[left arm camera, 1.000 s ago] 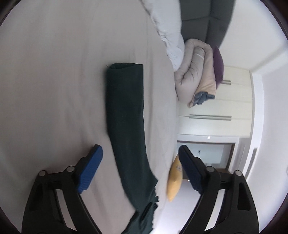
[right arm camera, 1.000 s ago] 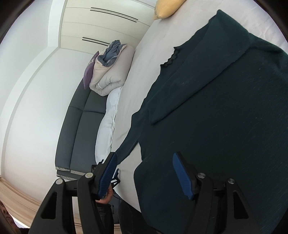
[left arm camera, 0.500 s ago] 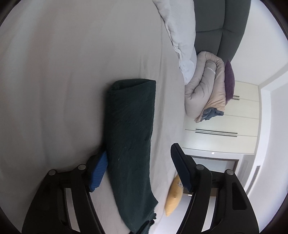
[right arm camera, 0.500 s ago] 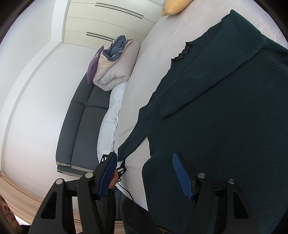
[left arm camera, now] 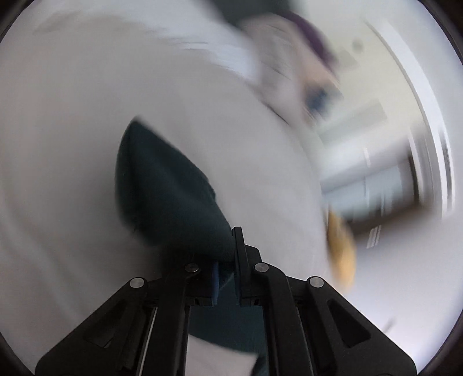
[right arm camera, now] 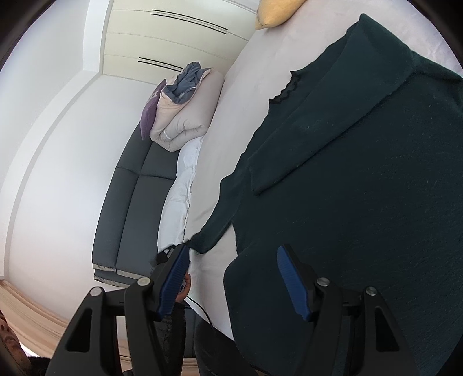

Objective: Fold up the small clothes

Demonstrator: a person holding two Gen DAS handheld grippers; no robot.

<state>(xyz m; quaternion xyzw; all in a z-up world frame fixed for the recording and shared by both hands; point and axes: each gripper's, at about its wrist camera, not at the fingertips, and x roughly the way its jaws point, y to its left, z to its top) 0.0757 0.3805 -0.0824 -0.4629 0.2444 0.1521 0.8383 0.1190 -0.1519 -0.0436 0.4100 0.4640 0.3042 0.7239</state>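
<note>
A dark green knit top (right arm camera: 361, 179) lies spread on a pale bed sheet (right arm camera: 240, 95), one sleeve folded across its body. Its other sleeve (left arm camera: 165, 191) stretches out over the sheet in the blurred left wrist view. My left gripper (left arm camera: 227, 260) is shut on that sleeve, the cloth pinched between the fingers. In the right wrist view the sleeve's end (right arm camera: 208, 234) reaches toward the bed's edge. My right gripper (right arm camera: 234, 280) is open and empty, its fingers hovering over the top's lower edge.
A folded beige duvet with a purple cushion (right arm camera: 179, 115) and a white quilt (right arm camera: 179, 196) lie at the bed's head by a dark headboard (right arm camera: 127, 208). A yellow pillow (right arm camera: 275, 13) sits at the far corner. White wardrobes (right arm camera: 173, 43) stand beyond.
My left gripper has moved down onto the sleeve and closed on it; its view is now motion-blurred and swinging. My right gripper has stayed open, shifting only slightly.
</note>
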